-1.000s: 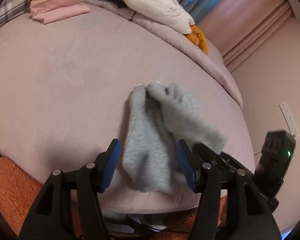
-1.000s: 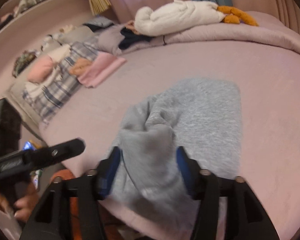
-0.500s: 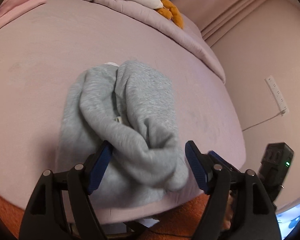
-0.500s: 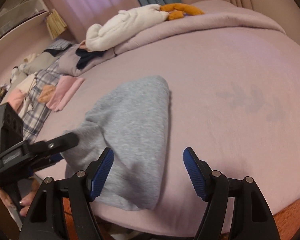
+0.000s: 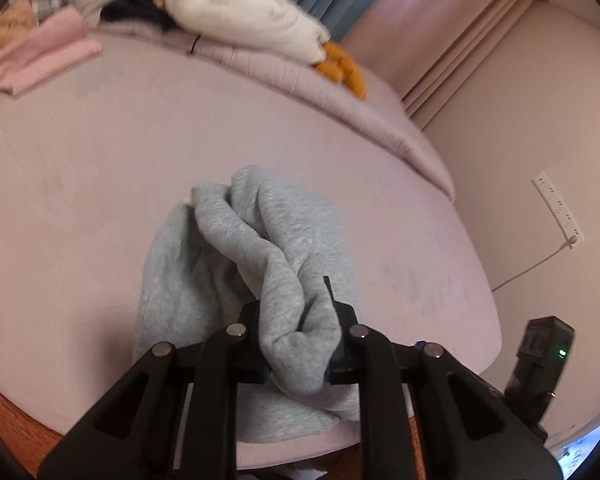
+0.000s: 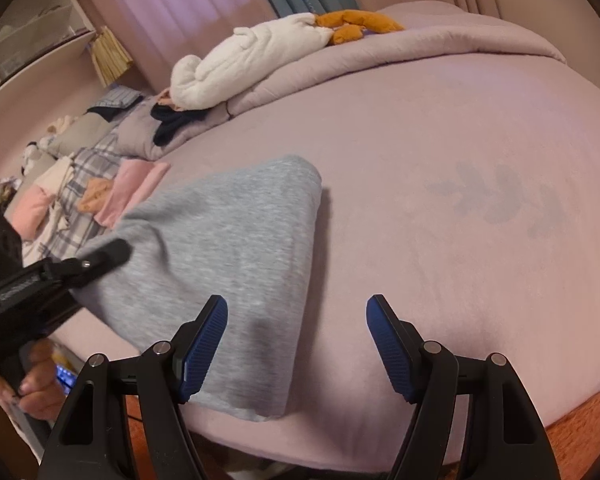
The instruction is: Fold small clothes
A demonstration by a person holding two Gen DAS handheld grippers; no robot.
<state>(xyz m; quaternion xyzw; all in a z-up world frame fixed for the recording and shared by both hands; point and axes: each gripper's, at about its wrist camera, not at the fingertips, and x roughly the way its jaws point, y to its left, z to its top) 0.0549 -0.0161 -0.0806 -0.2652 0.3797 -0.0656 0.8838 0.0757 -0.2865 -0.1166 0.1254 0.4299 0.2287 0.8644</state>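
A small grey garment point(image 5: 260, 248) lies bunched near the front edge of the pink bed point(image 5: 80, 184). My left gripper point(image 5: 296, 344) is shut on a thick fold of it and holds that fold raised. In the right wrist view the grey garment point(image 6: 228, 240) lies partly flat. My right gripper point(image 6: 296, 340) is open and empty above the bed, with its left pad point(image 6: 204, 344) over the garment's near edge. The left gripper point(image 6: 92, 260) shows there at the left, gripping the cloth.
A folded pink garment point(image 5: 40, 56) lies at the far left of the bed. A white and orange plush toy point(image 5: 260, 24) rests on the rolled duvet point(image 6: 420, 48) at the back. Folded clothes and a plaid cloth point(image 6: 80, 184) lie far left. A wall point(image 5: 540, 160) with a power strip stands right.
My left gripper has closed on a fold of the grey garment and lifted it. My right gripper, which held the garment a second ago, stays open and empty.
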